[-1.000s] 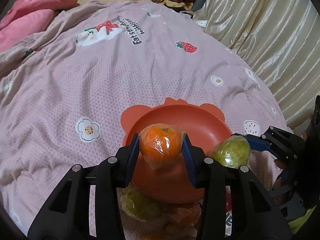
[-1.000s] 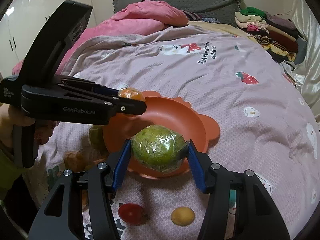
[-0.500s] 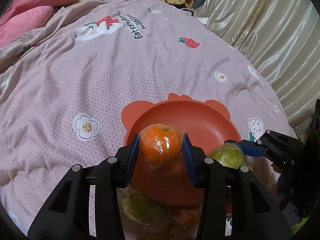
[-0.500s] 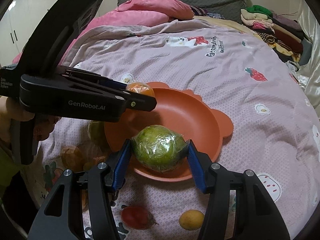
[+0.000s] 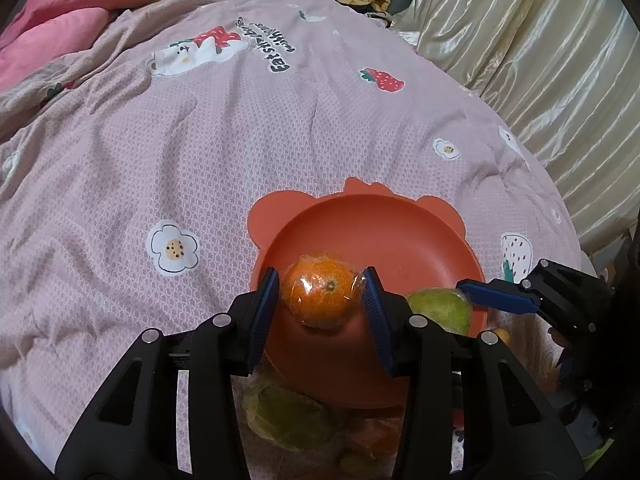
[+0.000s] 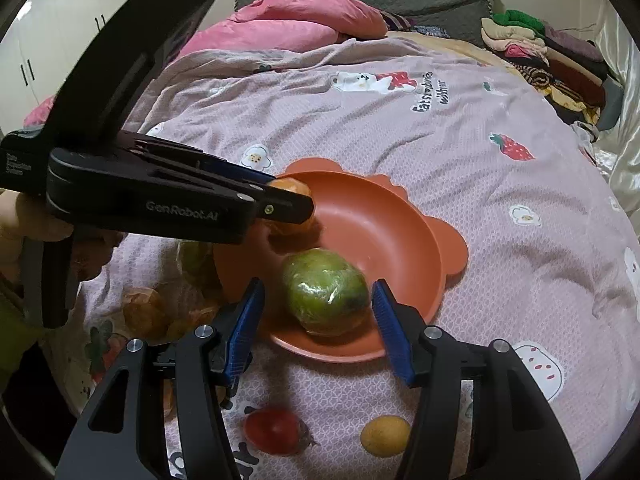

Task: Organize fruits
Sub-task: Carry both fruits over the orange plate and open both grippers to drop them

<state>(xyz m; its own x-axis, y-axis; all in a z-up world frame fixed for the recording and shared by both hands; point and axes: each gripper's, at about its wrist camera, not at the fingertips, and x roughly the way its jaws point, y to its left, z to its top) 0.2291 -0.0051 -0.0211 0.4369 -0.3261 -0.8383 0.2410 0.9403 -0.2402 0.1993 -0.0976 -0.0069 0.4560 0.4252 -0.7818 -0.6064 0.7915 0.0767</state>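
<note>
Two grippers: both reach over the near side of an orange bear-eared plate [image 6: 404, 240] lying on a bed.
Left gripper [image 5: 322, 300]: its blue pads appear to clamp a plastic-wrapped orange [image 5: 320, 298] from both sides, low over the plate's left inner part; the wrap bunches at the right pad, though contact is hard to judge.
Right gripper [image 6: 320, 314]: jaws moderately wide, having just been opening; a gap shows on each side of the wrapped green fruit [image 6: 326, 292] between them.
Green fruit: sits inside the plate at its near rim, clear of both pads.
Bed cover [image 6: 440, 132]: pink quilt printed with strawberries, flowers and a bear, under the plate.
Loose fruit, near side: a small red fruit [image 6: 274, 430] and a small yellow one [image 6: 384, 436] lie on the quilt just this side of the plate.
Loose fruit, left side: a wrapped green fruit [image 6: 196, 258] beside the plate's left edge, and wrapped brownish ones [image 6: 146, 312] nearer.
Far end: pink bedding [image 6: 288, 24] and folded clothes [image 6: 532, 48].
</note>
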